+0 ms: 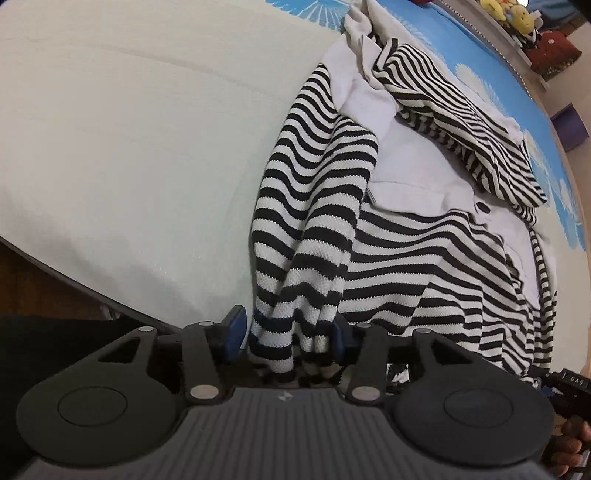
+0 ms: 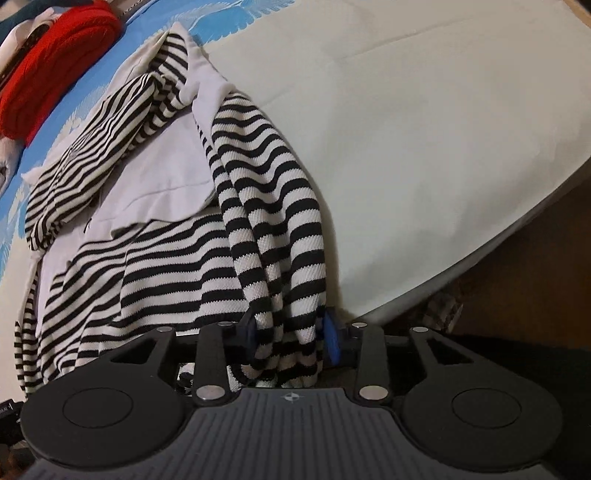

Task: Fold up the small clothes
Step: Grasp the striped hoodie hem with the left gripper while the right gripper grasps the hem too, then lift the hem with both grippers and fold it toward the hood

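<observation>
Fabric is bunching between both sets of fingers: we're holding the striped top [image 1: 399,258] w/ both grippers. Our left gripper [image 1: 290,338] is clamping a gathered black-and-white sleeve, its blue fingers [image 1: 234,330] pressing in from either side. Our right gripper [image 2: 291,332] is doing the same on the other sleeve, blue fingers [image 2: 331,338] closing on the bunched knit. The top is lying spread on the bed, stripes across the lower body, a white shirt-like panel [image 1: 417,166] w/ a dark button [image 1: 482,207] showing at the chest. A second striped piece is draping over the far shoulder area. The garment is resting partly on a pale sheet [image 1: 129,147] and partly on a blue patterned cover [image 1: 491,88]. In the right wrist view a red knit item [image 2: 55,74] is sitting near the far corner, apart from the top. Yellow plush toys [image 1: 506,13] are sitting beyond the bed edge in the left view.
</observation>
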Motion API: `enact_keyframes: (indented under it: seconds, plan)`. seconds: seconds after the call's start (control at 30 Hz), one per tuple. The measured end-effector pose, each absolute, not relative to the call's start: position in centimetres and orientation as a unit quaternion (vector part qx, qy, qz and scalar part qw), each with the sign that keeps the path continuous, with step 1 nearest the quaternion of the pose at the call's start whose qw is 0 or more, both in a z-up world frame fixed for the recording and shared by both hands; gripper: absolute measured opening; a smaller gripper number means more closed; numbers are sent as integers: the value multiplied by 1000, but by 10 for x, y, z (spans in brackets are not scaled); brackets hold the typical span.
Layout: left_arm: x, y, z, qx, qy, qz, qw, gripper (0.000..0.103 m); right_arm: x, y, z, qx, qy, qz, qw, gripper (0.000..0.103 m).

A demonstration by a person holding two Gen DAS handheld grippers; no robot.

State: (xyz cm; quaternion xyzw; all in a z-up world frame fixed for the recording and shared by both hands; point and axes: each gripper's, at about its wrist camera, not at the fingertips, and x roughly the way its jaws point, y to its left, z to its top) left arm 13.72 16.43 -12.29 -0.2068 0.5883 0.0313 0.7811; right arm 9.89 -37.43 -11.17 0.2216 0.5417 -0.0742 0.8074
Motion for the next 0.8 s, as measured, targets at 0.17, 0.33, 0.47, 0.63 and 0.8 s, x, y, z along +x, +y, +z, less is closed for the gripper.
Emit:
enact_keyframes:
  seconds: [0.17,0.33,0.47,0.63,0.8]
  plan:
    - [136,158,-120,-202,582,10,788,10,99,-370,-111,215,539,-64,811,23]
    - [130,158,-106,-204,558,5,804,9,94,-373,-100,237,514,-57,822,13]
    - [133,159,-111,-207,571,9,794,19,96,-372,-109,228,534,-69,811,26]
    - [132,159,-118,-198,585,8,786,26,96,-365,-112,200,547,-66,810,31]
    - [131,161,-120,-203,587,8,784,26,96,-369,-113,206,547,-65,809,30]
